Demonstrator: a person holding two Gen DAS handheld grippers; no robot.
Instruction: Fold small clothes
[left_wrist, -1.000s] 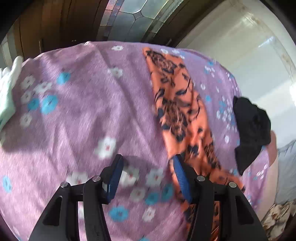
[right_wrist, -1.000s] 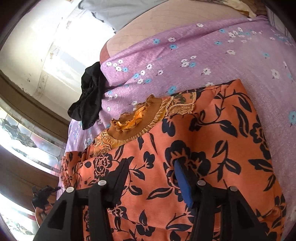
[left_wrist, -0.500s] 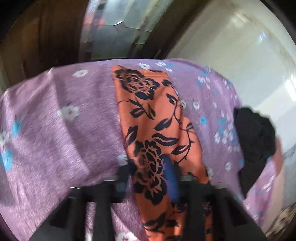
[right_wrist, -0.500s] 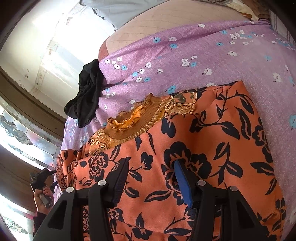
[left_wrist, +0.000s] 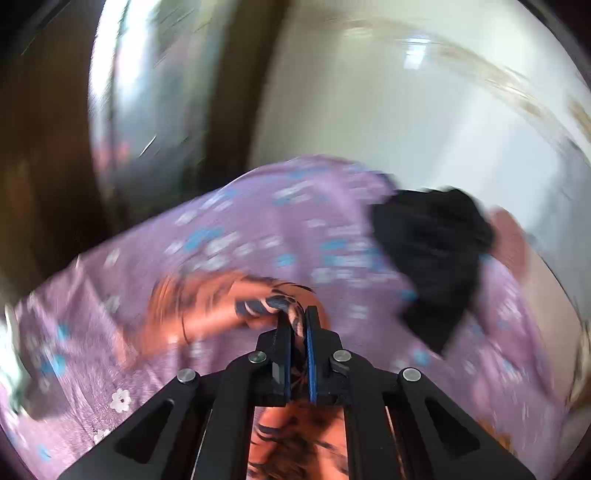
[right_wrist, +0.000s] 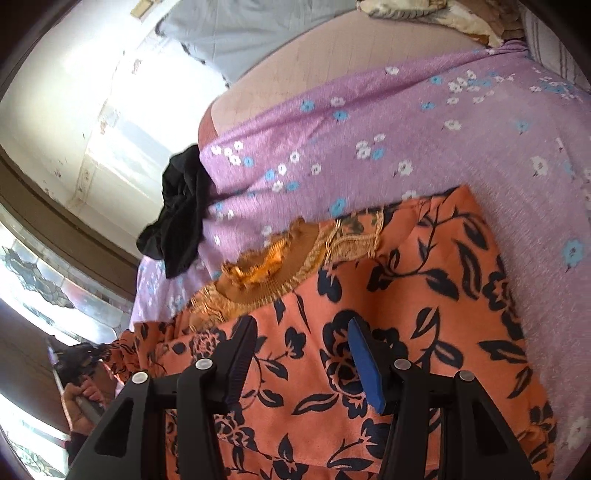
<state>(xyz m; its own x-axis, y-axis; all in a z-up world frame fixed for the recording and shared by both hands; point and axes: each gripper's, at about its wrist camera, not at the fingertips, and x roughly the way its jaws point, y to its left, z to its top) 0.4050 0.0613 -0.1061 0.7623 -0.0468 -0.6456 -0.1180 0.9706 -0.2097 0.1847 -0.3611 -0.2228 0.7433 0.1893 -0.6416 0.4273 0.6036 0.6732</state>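
Because the purple flowered sheet (right_wrist: 424, 147) covers the whole bed and everything else lies on it, it sets the footing: soft and yielding, so nothing can be pressed hard against it to make a sharp crease. On it lies the orange dress (right_wrist: 424, 314) with black flowers, spread flat in the right wrist view, its gold-trimmed neck (right_wrist: 295, 254) pointing toward the far edge of the bed. The cloth looks thin, light and limp; I judge it will drape and slide, not hold a shape, and a single pinch at an edge should be enough to carry a whole flap over. Corners and hems are the best places to take hold, since the middle would only bunch up. A crumpled black garment (right_wrist: 181, 214) sits apart near the bed's edge, untouched.

The right tongs (right_wrist: 303, 354) hover over the dress's middle with the jaws spread wide and nothing between them. The left tongs (left_wrist: 299, 325) are pressed together on an edge of the dress, with cloth showing between the blue pads and trailing off to one side; the picture there is badly blurred, so which edge it is I cannot tell. A gentle, even pull seems wise, as light fabric may slip free.
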